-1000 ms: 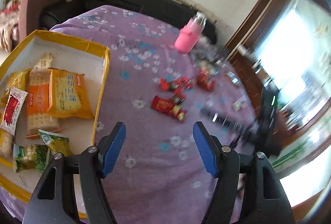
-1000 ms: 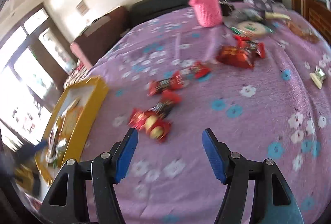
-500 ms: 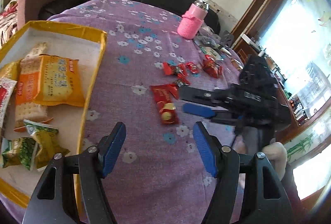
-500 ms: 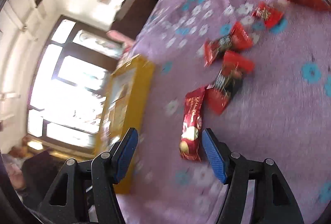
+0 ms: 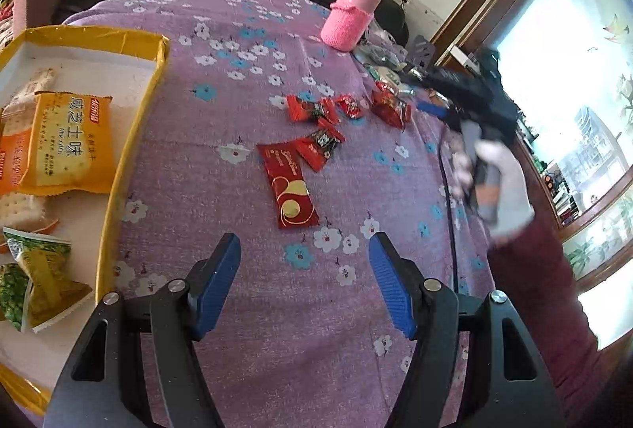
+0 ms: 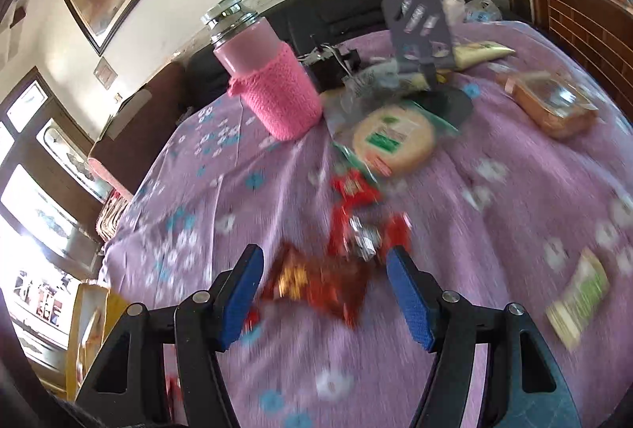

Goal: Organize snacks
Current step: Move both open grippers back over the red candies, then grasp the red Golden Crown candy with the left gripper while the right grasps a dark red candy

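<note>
Tray (image 5: 134,135): at table's left edge, holding cracker packet (image 5: 67,143) with pea packets (image 5: 35,281) nearer the camera | Long wrapper (image 5: 289,186): on tablecloth (image 5: 221,119) right of tray | Small wrappers (image 5: 328,111): behind long wrapper | Bottle (image 5: 352,16): far side, behind wrappers | Round packet (image 6: 391,139): right of bottle
</note>
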The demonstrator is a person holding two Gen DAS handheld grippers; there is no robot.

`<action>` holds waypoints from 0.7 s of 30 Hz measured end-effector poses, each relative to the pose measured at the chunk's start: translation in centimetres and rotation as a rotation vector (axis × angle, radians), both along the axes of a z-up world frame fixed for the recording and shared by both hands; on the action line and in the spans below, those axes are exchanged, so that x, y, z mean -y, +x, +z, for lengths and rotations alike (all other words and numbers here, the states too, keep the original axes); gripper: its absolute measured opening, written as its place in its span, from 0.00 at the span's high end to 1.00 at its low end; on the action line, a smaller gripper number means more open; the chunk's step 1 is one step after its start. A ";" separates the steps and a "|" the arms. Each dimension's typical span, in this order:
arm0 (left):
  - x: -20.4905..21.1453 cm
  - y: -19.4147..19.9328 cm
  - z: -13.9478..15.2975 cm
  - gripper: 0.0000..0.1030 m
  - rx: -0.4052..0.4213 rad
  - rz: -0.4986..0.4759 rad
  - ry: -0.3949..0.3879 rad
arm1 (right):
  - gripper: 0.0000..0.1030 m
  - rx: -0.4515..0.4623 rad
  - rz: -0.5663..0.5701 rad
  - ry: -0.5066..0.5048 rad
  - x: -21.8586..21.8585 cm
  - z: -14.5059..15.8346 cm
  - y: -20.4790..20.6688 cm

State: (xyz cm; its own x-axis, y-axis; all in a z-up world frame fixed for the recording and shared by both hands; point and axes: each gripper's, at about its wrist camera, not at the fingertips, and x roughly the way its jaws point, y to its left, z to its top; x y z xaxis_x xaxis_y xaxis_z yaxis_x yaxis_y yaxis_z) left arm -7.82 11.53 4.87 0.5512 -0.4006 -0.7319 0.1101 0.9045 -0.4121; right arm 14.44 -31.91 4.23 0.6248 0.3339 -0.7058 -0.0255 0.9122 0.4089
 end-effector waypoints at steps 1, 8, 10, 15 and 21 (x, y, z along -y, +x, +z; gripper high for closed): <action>0.1 0.1 -0.1 0.35 -0.005 -0.002 0.003 | 0.34 -0.016 0.019 0.005 -0.6 -0.5 1.5; -0.1 0.4 -0.3 0.35 -0.012 0.000 -0.001 | 0.35 -0.152 0.169 0.017 -3.6 -3.6 2.9; 0.0 0.5 -0.4 0.35 -0.011 -0.007 -0.001 | 0.35 -0.150 0.202 -0.045 -4.7 -3.5 1.4; 0.9 0.3 -0.5 0.35 -0.017 -0.029 0.023 | 0.52 -0.126 0.143 -0.235 -6.7 -3.4 0.1; 1.1 -0.5 0.2 0.58 0.011 -0.026 0.096 | 0.70 -0.102 0.058 -0.228 -5.9 -3.4 -0.3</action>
